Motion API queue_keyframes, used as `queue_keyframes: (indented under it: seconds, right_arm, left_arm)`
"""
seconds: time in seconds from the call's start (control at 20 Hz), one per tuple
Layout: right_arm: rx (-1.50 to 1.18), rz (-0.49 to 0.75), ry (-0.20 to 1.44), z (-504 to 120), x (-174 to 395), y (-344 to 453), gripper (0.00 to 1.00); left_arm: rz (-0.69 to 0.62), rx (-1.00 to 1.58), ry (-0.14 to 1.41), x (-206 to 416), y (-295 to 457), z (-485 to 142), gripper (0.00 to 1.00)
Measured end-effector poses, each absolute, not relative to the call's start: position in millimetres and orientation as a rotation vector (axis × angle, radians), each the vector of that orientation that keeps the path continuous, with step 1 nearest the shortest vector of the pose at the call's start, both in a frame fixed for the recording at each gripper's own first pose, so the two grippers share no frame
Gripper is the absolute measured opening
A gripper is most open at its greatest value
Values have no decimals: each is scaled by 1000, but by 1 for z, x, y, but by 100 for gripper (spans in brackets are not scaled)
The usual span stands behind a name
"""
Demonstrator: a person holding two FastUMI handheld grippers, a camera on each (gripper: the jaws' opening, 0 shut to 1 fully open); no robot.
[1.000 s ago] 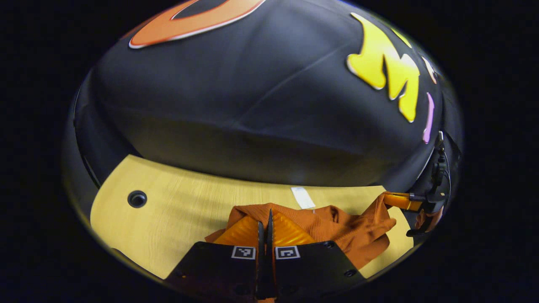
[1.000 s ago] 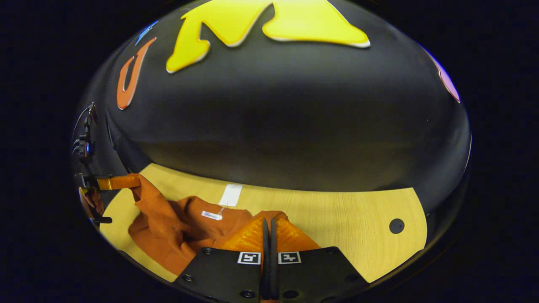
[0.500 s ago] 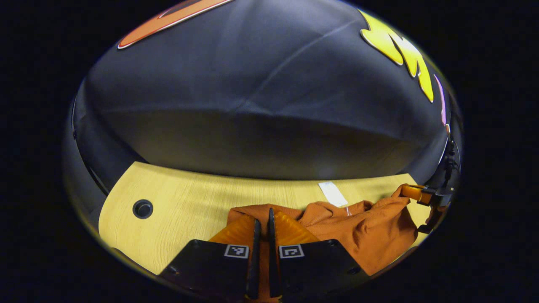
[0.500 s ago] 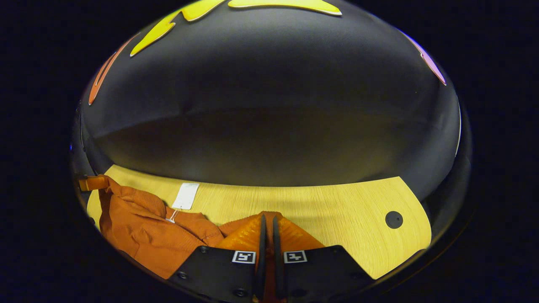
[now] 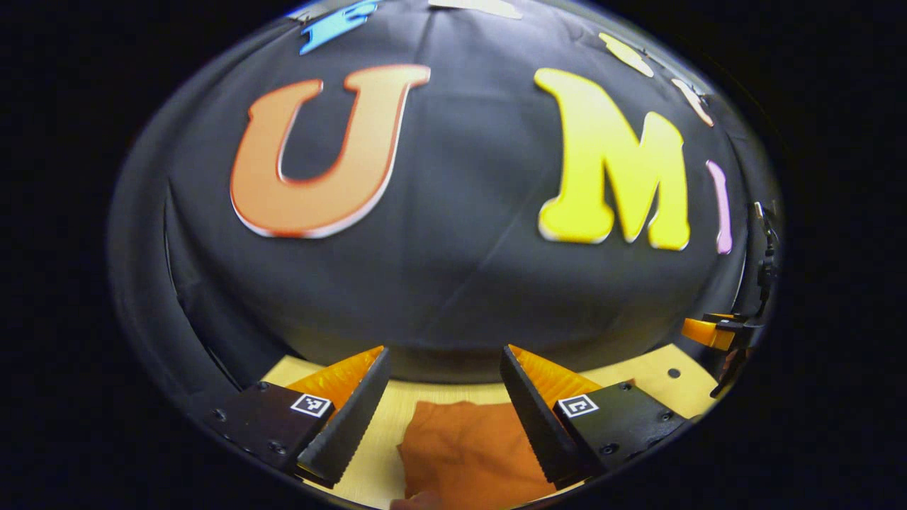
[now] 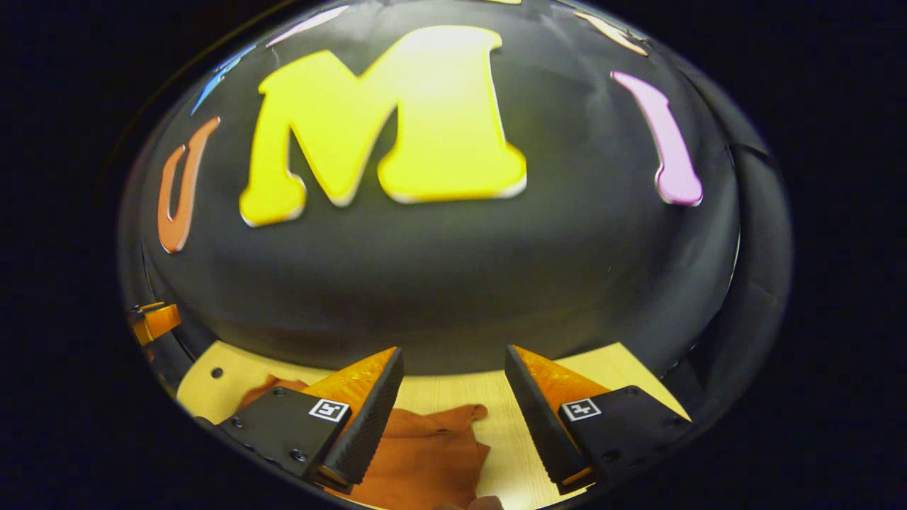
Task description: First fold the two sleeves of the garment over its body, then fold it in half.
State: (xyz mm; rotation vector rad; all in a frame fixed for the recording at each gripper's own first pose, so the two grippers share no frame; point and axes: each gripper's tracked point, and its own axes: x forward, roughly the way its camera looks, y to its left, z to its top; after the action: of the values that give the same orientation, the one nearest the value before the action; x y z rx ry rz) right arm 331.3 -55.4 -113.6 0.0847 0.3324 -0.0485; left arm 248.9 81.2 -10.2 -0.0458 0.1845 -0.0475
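The rust-orange garment [image 5: 468, 453] lies on the light wooden table [image 5: 397, 411], seen low between my left gripper's fingers. My left gripper [image 5: 443, 354] stands open above it, nothing between its fingers. In the right gripper view the garment [image 6: 425, 453] lies on the table [image 6: 489, 393] below the wide-apart fingers. My right gripper [image 6: 453, 354] is open and raised, holding nothing. The right gripper [image 5: 716, 331] also shows at the far right edge of the left gripper view, and the left gripper [image 6: 152, 320] at the left edge of the right gripper view.
The booth's black cloth wall [image 5: 453, 283] rises just behind the table. A small round hole [image 5: 668, 372] marks the tabletop on the right, another hole [image 6: 216, 372] sits on the left in the right gripper view.
Both grippers have let go of the garment and opened wide. Both have lifted and tilted up, so the wall takes more of each view. The garment now lies loose on the table.
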Motion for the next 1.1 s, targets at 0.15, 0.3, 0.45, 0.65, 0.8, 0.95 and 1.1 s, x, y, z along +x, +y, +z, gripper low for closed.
queue_keyframes:
  seconds: [0.15,0.3,0.45,0.65,0.8,0.95,1.1]
  right_arm:
    - [17,-9,145,-27,291,-38,93]
    - [-11,46,80,19,237,-14,94]
    - [4,36,50,54,175,-1,94]
    - [51,-5,22,61,117,-2,93]
    - [88,-15,46,53,90,-2,95]
    - [59,-5,60,41,80,-3,94]
    - [94,-6,79,32,75,-4,94]
  left_arm:
    - [-61,-25,66,202,81,28,99]
    - [-64,-12,1,157,64,85,99]
    - [-43,18,-37,118,59,111,89]
    - [-12,69,-69,92,58,132,99]
    - [20,40,-50,63,57,118,99]
    - [51,52,-37,55,64,108,99]
    - [55,20,-23,52,62,106,99]
